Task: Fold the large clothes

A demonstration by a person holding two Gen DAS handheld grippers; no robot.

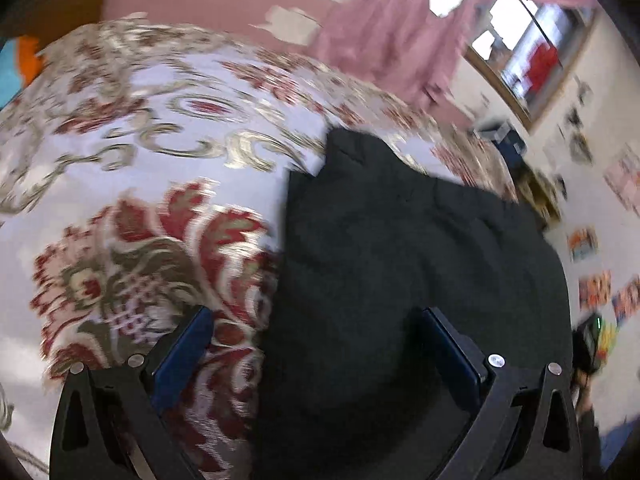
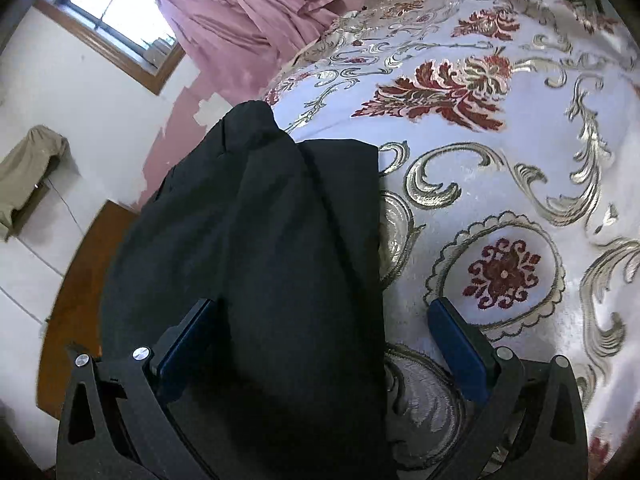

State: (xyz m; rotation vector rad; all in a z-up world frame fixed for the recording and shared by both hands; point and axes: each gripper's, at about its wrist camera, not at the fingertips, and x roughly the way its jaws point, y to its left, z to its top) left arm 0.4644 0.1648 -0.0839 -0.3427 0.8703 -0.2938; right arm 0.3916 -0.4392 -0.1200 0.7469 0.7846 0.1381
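A black garment [image 1: 400,248] lies folded on a bed covered with a white, red and gold floral spread [image 1: 140,152]. My left gripper [image 1: 316,344] is open above it, the garment's left edge running between the wide-spread blue pads [image 1: 184,352]. In the right wrist view the same black garment [image 2: 264,240] lies as a long folded strip along the bed's edge. My right gripper [image 2: 324,336] is open too, and the dark cloth passes between its fingers without being pinched. The left view is motion-blurred.
Pink curtains [image 2: 248,12] hang by a window [image 2: 116,20] beyond the bed. A wooden bed frame edge [image 2: 76,292] and white tiled floor lie to the left in the right wrist view. Posters dot the white wall [image 1: 592,248].
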